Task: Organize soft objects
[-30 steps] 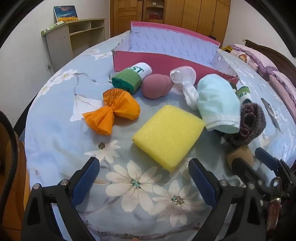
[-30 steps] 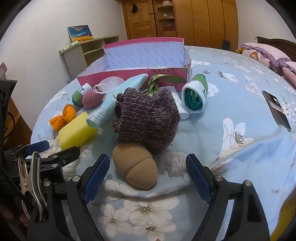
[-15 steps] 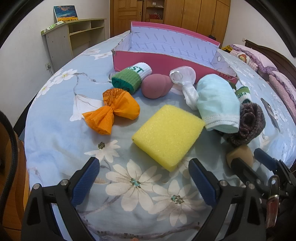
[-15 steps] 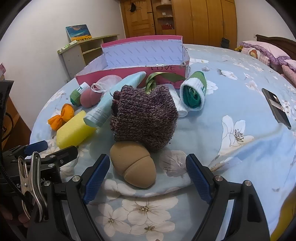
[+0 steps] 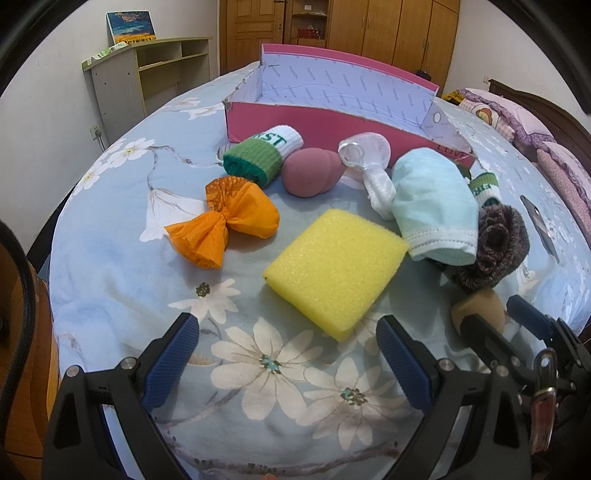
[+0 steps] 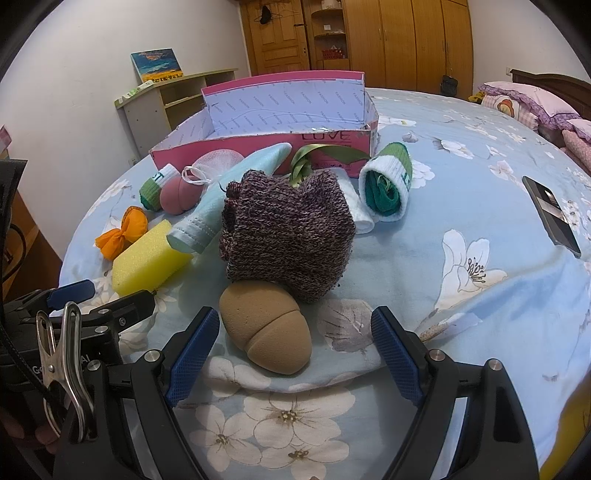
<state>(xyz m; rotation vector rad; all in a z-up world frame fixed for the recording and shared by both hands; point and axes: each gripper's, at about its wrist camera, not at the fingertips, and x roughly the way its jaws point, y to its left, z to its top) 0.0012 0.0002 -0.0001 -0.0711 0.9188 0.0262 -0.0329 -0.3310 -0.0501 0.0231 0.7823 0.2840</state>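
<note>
Nothing sorted yet; pink box [image 5: 332, 123] looks empty as far as visible. Left to right on floral bedsheet [image 5: 110, 266]: orange pouch [image 5: 229, 218], yellow sponge [image 5: 336, 266], knit sock [image 6: 288, 229], tan makeup sponge [image 6: 267, 332]. Left claw [image 5: 288, 354] spread, holding nothing; right claw [image 6: 295, 350] spread, straddling the tan makeup sponge.

Black gripper frames, blue ribbed fingers [image 5: 402, 354], silver screws, metal clip [image 6: 61, 354]

White walls, a wooden wardrobe [image 6: 399, 33] and door [image 6: 280, 35], and a pale shelf unit [image 5: 147, 70].
</note>
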